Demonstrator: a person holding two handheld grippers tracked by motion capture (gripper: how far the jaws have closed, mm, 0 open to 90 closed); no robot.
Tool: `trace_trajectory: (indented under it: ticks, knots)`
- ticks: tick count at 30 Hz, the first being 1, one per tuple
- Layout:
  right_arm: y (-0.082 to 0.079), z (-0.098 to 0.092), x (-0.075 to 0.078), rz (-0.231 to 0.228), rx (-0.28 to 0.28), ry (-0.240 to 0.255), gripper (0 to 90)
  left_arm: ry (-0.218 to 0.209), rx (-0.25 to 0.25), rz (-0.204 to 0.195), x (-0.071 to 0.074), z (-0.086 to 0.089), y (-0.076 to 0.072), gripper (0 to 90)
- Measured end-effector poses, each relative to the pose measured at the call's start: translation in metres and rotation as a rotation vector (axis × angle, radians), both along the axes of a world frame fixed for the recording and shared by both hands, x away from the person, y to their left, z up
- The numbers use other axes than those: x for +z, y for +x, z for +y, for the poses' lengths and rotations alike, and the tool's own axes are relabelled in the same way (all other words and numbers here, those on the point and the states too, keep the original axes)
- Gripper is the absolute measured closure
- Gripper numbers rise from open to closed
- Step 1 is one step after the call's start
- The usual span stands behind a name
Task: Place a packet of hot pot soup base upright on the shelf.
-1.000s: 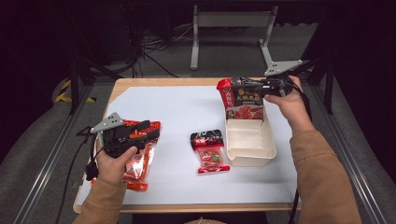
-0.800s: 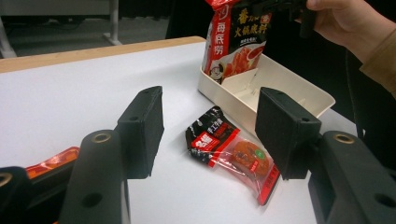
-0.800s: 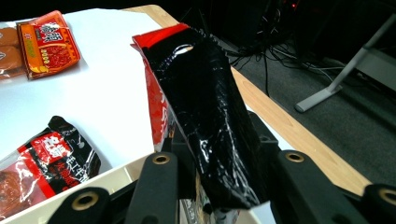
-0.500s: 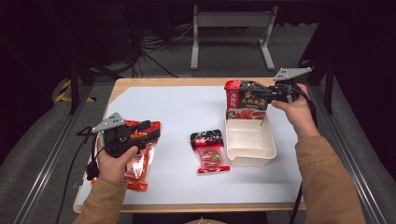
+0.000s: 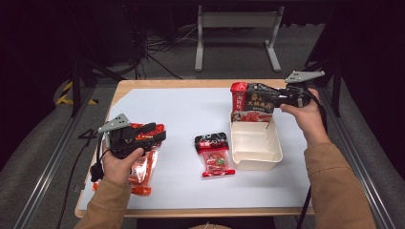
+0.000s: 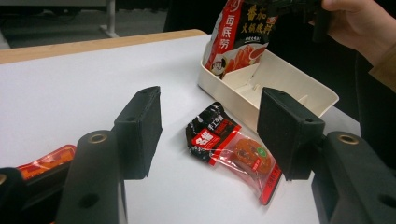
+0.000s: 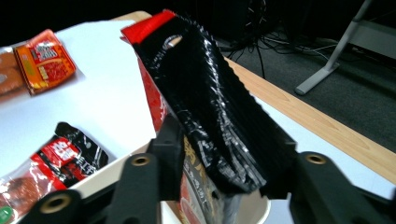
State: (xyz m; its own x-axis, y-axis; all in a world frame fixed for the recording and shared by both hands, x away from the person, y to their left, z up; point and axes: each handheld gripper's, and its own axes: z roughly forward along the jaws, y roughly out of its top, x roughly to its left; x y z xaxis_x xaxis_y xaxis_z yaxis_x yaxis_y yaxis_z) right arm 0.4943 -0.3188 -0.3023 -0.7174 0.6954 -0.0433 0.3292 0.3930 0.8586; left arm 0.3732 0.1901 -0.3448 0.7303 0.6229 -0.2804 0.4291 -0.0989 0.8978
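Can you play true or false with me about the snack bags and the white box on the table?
1. The big red and black pouch stands upright at the far end of the white box. True.
2. The left gripper is squeezing the small packet. False: its jaws are open and empty, and the small packet lies flat on the table ahead of them.
3. The small packet lies inside the white box. False: it lies on the table beside the box.
4. The right gripper has the big pouch between its jaws. True; the jaws have just been opening.
5. Orange packets lie under the person's left hand. True.
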Motion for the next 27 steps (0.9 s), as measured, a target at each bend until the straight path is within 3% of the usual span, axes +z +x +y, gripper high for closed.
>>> trace_trajectory:
  ticks: [7,12,19,27]
  knots:
    - [-0.009,-0.004,0.007,-0.001,-0.01,0.032,45.8,0.014,0.002,0.004,0.0,0.0,0.001,39.5]
    - [-0.017,-0.011,0.012,-0.014,-0.035,0.039,40.0,0.047,0.006,-0.003,0.001,0.004,0.001,37.5]
    - [-0.03,-0.023,0.021,-0.03,-0.067,0.092,32.7,0.074,0.013,-0.014,0.004,0.009,0.001,36.4]
    - [-0.056,-0.032,0.028,-0.065,-0.091,0.072,31.0,0.116,0.018,-0.032,0.009,0.014,-0.002,35.1]
